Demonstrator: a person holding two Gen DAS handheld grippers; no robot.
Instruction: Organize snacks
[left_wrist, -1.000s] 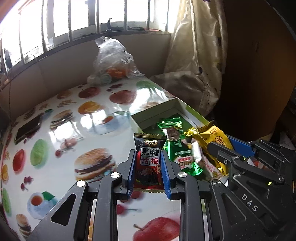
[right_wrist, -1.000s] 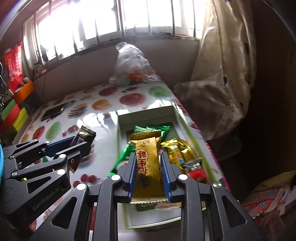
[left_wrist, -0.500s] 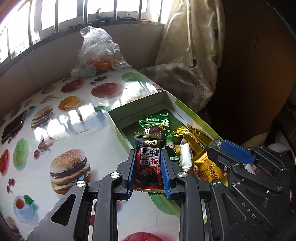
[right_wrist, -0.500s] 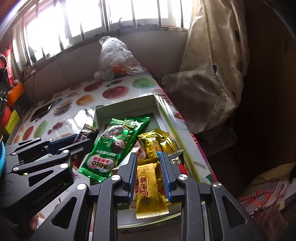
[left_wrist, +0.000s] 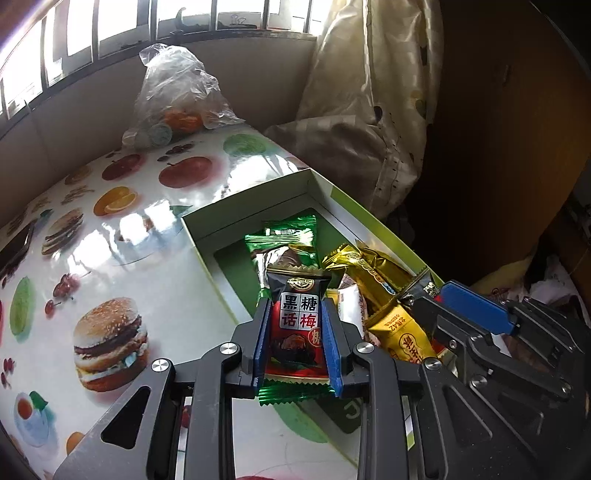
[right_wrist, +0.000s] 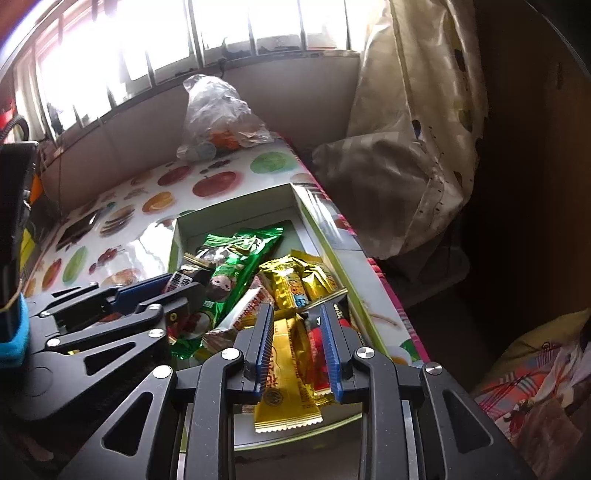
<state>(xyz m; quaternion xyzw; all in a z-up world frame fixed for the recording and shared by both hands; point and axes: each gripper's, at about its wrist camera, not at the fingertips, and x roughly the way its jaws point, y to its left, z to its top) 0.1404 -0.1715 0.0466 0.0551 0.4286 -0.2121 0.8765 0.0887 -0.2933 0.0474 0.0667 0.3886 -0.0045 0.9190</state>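
Note:
My left gripper (left_wrist: 295, 314) is shut on a dark plum candy packet (left_wrist: 297, 328) and holds it over the near left part of the green-rimmed box (left_wrist: 258, 195). The box holds a green Milo packet (right_wrist: 236, 258), gold packets (right_wrist: 295, 280) and other snacks. My right gripper (right_wrist: 297, 314) is open over the box's near end; a yellow peanut bar (right_wrist: 288, 384) lies loose below its fingers. The left gripper (right_wrist: 177, 291) with the plum candy also shows in the right wrist view.
The box sits at the right edge of a table with a fruit-and-burger print cloth (left_wrist: 110, 266). A clear plastic bag of food (left_wrist: 173, 99) stands at the far edge by the window. A phone (right_wrist: 77, 229) lies at the left. A curtain (right_wrist: 406, 129) hangs right.
My right gripper opened and let go of the yellow peanut bar, which now lies in the box. My left gripper moved right, carrying the plum candy over the box.

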